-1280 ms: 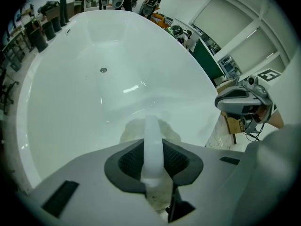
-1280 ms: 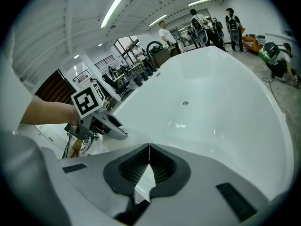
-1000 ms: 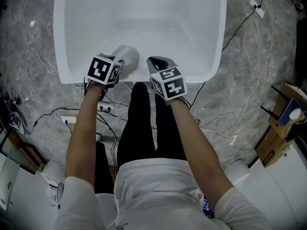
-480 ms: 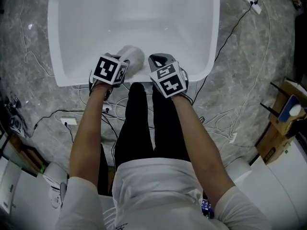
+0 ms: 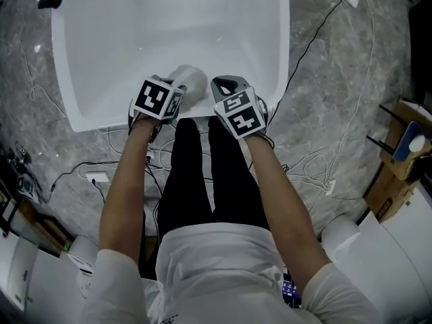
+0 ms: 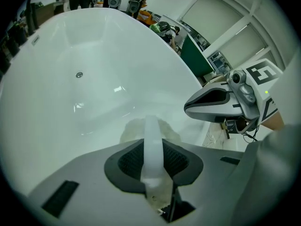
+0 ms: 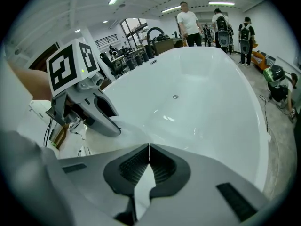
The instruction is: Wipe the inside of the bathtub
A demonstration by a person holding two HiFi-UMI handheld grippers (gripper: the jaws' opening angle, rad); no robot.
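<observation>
The white bathtub fills the top of the head view, its drain far down the basin. My left gripper hangs just over the near rim, shut on a white cloth. The cloth bunches beyond the jaws and a strip of it is pinched between them. Close to its right, my right gripper is over the same rim. Its jaws meet with nothing between them. Each gripper shows in the other's view: the right gripper, the left gripper.
Cables run over the grey marble floor around the tub, with a power strip at the left. A cardboard box stands at the right. People stand beyond the tub's far end. The person's legs are right below the rim.
Both grippers stay side by side at the near rim. The tub sits further left and slightly lower in the head view than a second ago.
</observation>
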